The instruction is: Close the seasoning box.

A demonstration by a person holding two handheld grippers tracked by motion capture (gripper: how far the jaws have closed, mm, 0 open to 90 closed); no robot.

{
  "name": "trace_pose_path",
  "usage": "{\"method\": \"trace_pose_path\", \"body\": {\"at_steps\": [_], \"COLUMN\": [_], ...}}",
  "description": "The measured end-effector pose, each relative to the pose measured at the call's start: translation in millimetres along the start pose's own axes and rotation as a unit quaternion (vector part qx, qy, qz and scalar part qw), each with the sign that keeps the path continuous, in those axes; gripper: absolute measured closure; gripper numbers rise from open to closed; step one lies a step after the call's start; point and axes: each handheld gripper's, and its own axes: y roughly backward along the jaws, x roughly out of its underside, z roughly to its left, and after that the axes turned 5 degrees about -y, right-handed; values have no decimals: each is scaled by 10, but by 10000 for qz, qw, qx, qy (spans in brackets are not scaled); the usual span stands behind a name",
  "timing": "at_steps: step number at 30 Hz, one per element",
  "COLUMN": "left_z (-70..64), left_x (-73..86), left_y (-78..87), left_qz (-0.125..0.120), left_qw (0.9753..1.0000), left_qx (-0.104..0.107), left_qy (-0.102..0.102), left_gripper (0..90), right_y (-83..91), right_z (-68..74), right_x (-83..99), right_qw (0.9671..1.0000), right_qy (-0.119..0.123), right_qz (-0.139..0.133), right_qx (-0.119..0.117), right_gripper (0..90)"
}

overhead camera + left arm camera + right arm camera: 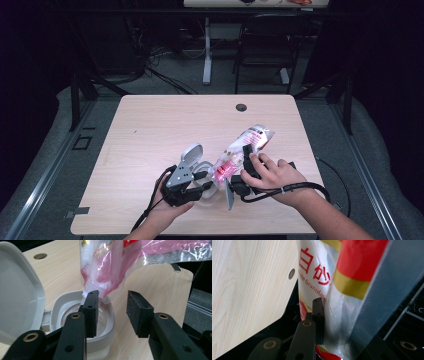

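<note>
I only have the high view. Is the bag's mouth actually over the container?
Observer: Yes. In the left gripper view the bag has its lower corner hanging into the open top of the container.
Operator: Lid in the way?
Observer: No. The lid is hinged back, standing open beside the opening.
Operator: Left gripper holding anything?
Observer: No. The left gripper has its jaws apart; one pad sits over the container's rim, and nothing is clamped.
Operator: Right one?
Observer: The right gripper is shut on the bag; one black jaw presses its printed side.
</note>
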Motion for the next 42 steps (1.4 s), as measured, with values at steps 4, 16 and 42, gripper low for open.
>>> {"method": "trace_pose_path", "body": {"at_steps": [4, 16, 42], "left_z": [-32, -80, -41], "left_x": [-26, -51, -28], "left_y": [-31, -47, -3], "left_qz": [0, 58, 110], "left_qw": [10000, 9990, 9983], "left_qx": [-33, -139, -186], "left_qy": [-68, -424, -539], "left_gripper": [710, 881, 900], "right_y": [5, 17, 97], "right_z": [-5, -1, -73], "right_x": [-9, -24, -35], "right_qw": [10000, 10000, 9998], "right_qy": [37, 18, -46], "right_qz": [44, -64, -212], "right_qx": [11, 7, 17], "right_gripper": [808, 811, 828]}}
